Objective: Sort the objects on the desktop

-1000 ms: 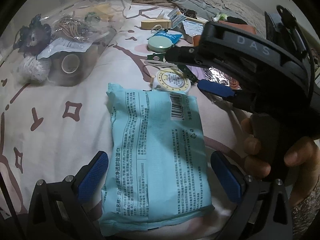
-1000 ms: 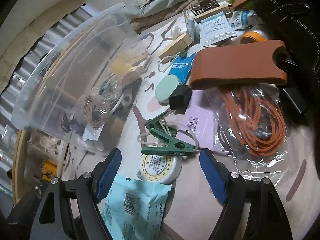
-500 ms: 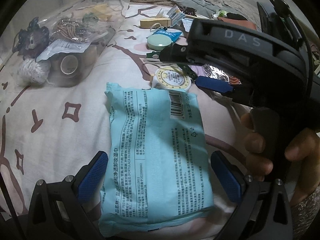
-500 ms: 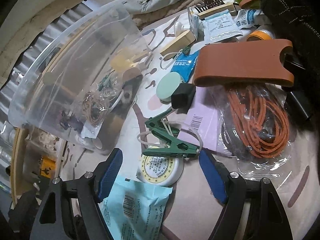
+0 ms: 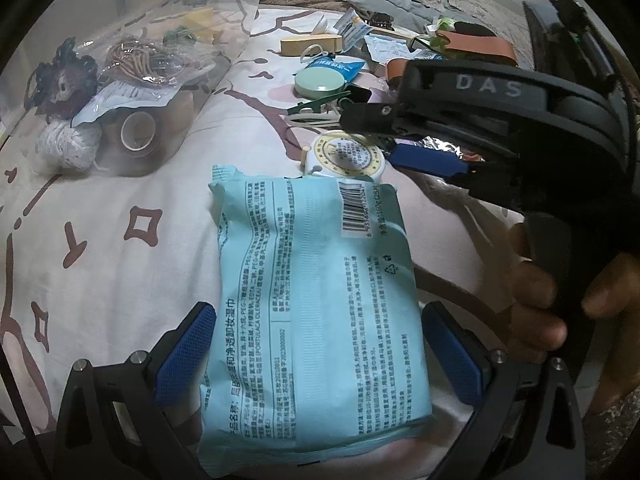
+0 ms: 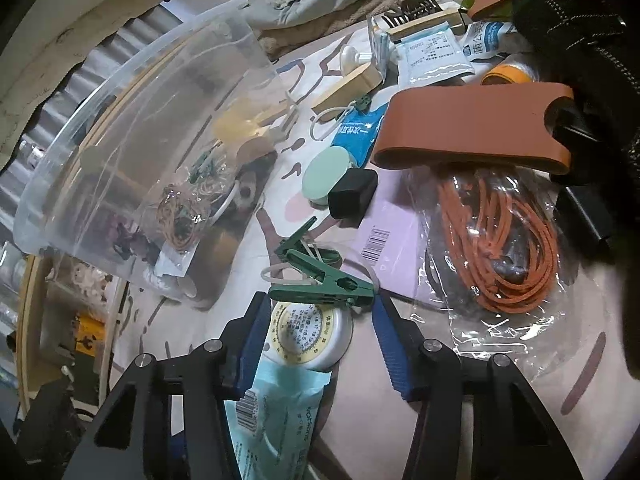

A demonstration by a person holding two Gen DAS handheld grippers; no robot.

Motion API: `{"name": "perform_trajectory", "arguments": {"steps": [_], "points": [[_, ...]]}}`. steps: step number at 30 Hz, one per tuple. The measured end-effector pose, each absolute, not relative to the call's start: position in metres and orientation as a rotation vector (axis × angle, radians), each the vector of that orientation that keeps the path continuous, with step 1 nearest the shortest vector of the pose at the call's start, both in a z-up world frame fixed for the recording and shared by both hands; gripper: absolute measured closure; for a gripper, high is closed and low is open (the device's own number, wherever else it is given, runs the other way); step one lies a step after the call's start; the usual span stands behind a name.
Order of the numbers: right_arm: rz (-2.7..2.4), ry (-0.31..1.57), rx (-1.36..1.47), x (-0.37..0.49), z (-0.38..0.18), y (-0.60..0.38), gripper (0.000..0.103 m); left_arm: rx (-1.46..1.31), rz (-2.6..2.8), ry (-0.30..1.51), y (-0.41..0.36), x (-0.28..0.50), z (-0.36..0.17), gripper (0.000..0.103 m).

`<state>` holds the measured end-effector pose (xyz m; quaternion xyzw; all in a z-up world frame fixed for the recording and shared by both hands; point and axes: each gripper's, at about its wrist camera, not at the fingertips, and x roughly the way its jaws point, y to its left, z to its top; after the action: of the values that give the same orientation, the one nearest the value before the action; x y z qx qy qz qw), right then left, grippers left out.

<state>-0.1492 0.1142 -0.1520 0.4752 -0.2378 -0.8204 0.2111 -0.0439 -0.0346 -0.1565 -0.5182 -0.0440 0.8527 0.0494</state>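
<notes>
A pale blue pack of wipes (image 5: pixel 316 300) lies on the patterned sheet between the fingers of my left gripper (image 5: pixel 320 356), which stands open astride it. A round yellow-and-white tape measure (image 6: pixel 308 336) rests just past the pack's top edge, under a green clip (image 6: pixel 324 284). My right gripper (image 6: pixel 320 340) straddles the tape measure. Its jaws are closing; the left pad (image 6: pixel 252 344) is at the disc's rim and a gap shows on the right side. In the left wrist view the tape measure (image 5: pixel 344 158) sits beside the right gripper's blue pad (image 5: pixel 424 162).
A clear plastic bin (image 6: pixel 140 140) with cords, tape rolls and yarn stands to the left. Orange cord in a bag (image 6: pixel 500 240), a brown leather case (image 6: pixel 468 128), a black block (image 6: pixel 352 194), a mint round compact (image 6: pixel 324 170) and a purple packet (image 6: pixel 392 240) crowd the right. A hand (image 5: pixel 536 300) holds the right gripper's handle.
The right gripper's fingers have drawn in from wide apart to close on either side of the tape measure. The left gripper and the wipes pack have stayed where they were.
</notes>
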Motion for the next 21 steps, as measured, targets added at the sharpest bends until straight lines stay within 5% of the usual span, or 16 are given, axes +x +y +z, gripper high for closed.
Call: {"name": "perform_trajectory", "arguments": {"steps": [21], "points": [[-2.394,-0.719,1.181,-0.127,-0.109,0.159,0.05,-1.573,2.597,-0.138,-0.039,-0.045,-0.158,0.001]]}}
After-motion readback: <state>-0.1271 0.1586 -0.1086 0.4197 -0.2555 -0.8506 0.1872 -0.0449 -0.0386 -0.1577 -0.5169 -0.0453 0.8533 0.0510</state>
